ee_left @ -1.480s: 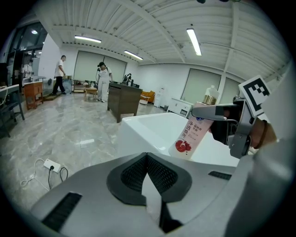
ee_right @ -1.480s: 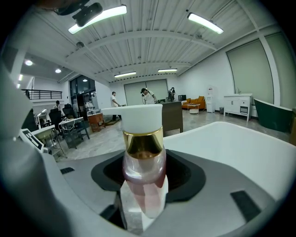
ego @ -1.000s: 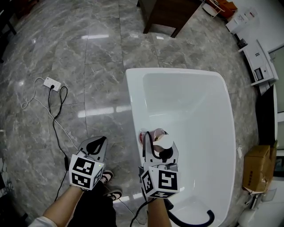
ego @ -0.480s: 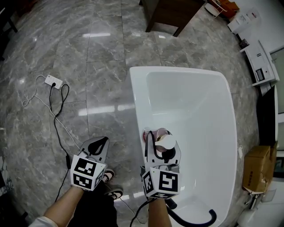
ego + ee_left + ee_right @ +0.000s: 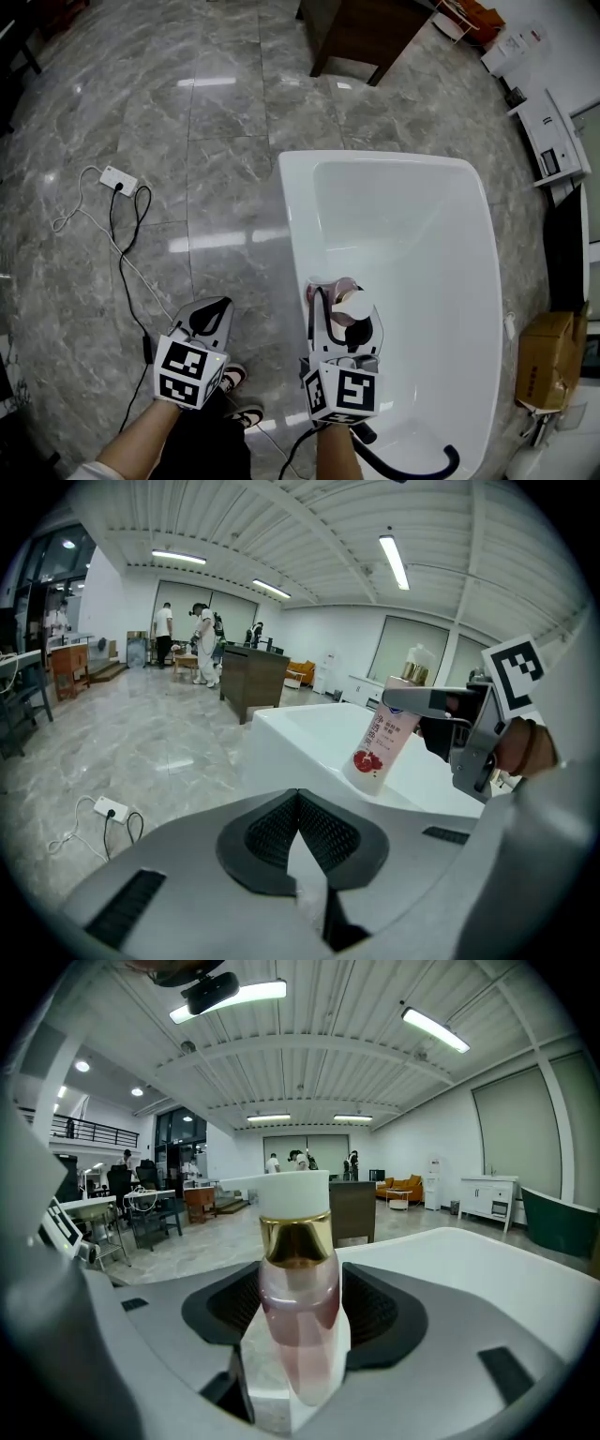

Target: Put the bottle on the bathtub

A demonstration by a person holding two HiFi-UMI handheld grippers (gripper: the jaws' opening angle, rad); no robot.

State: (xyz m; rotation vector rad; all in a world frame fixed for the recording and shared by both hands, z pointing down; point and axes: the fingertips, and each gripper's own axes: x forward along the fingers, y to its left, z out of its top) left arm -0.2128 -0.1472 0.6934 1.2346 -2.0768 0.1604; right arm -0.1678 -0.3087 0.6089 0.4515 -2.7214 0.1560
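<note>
Bathtub: white, my target is its near rim.

Right gripper: held over that rim. Its jaws have just been opening and stand wide, pads seemingly just clear of the bottle between them.

Left gripper: jaws together, empty, over the floor.

Bottle: 1, pink with a gold collar, leaning slightly, base apparently on the rim.

I judge placement nearly done; only backing the right gripper away is left.
</note>
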